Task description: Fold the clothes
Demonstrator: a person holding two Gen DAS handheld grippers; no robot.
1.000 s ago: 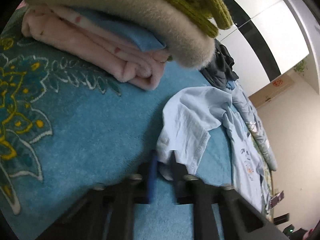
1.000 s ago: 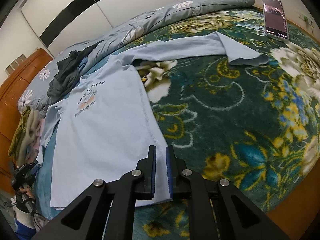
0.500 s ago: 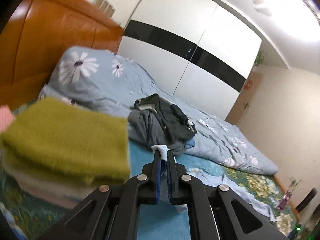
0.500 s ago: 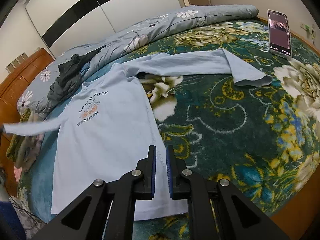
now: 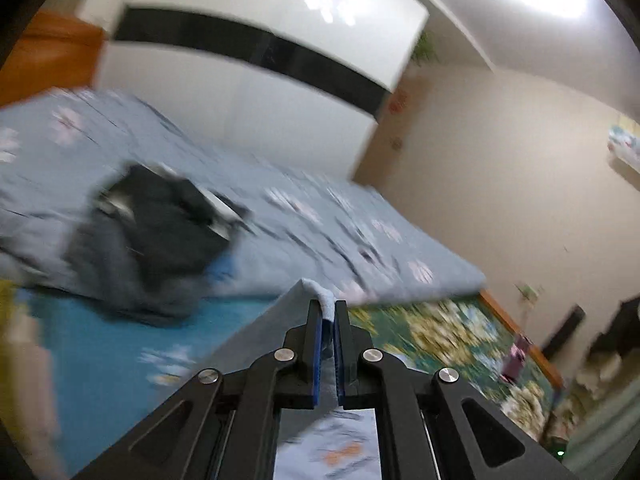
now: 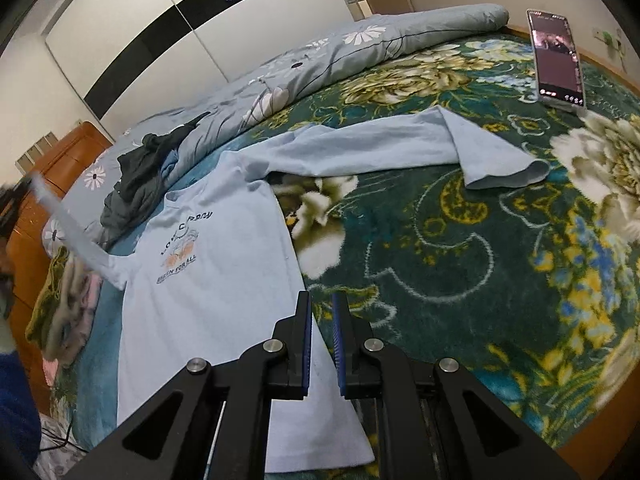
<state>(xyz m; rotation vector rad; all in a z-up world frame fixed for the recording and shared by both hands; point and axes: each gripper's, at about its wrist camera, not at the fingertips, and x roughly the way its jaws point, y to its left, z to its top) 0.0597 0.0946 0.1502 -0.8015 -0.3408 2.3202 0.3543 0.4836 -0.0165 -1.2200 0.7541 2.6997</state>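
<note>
- Flowery bedspread (image 6: 460, 264) holds a light blue long-sleeved shirt (image 6: 208, 300), spread flat, not folded yet.
- Left gripper (image 5: 328, 318) pinches one sleeve (image 5: 322, 298), lifted up.
- Right gripper (image 6: 321, 316) is nearly closed, holding nothing.
- Folded clothes (image 6: 60, 304) sit piled nearby.

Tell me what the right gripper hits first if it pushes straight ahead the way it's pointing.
Probably the light blue shirt: the right gripper points down at its side edge near the hem, with the flowered blanket just beside it. Depth is hard to judge.

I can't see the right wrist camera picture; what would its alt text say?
A light blue long-sleeved shirt lies face up on a floral bedspread, one sleeve stretched out, the other lifted at the left edge. The right hand-held gripper hovers over its hem, nearly closed, and a phone lies beyond.
</note>
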